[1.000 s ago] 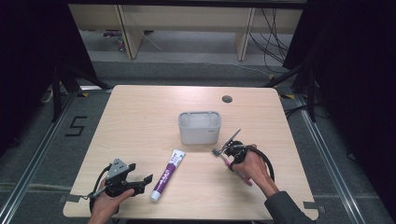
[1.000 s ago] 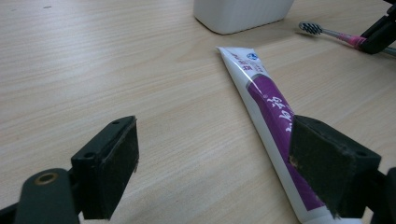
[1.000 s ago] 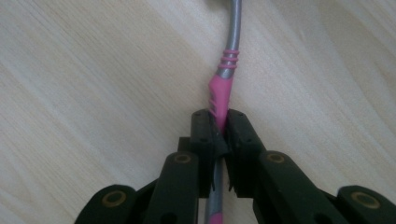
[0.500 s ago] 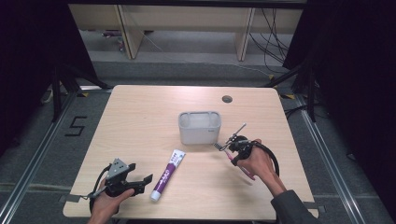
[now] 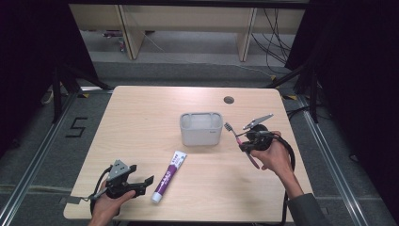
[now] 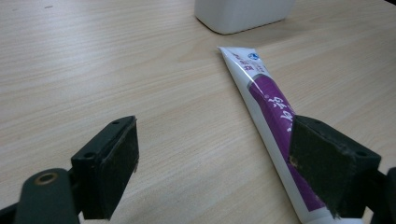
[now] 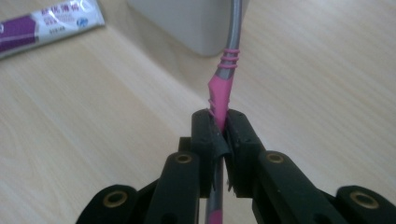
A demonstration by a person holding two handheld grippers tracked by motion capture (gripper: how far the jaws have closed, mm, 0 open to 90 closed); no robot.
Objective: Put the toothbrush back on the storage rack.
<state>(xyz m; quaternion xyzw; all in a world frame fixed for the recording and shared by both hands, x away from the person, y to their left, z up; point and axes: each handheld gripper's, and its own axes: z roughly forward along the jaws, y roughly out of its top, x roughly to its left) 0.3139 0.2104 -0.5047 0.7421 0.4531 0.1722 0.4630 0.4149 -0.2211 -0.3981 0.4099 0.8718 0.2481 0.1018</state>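
Gripping a toothbrush (image 5: 241, 139), right gripper (image 5: 248, 141) jaws beside cup (image 5: 201, 129); left gripper (image 5: 143, 184) jaws wide.

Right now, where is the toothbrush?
In the high view the toothbrush is clamped in the right gripper at the table's right side, bristle end angled toward the white container just to its left.

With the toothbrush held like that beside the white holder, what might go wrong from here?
The right gripper pinches the toothbrush on its thin pink handle, so it may swivel or slip. Its bristle end sits close to the white holder and could catch the rim. The toothpaste tube lies by the open left gripper, easily nudged.
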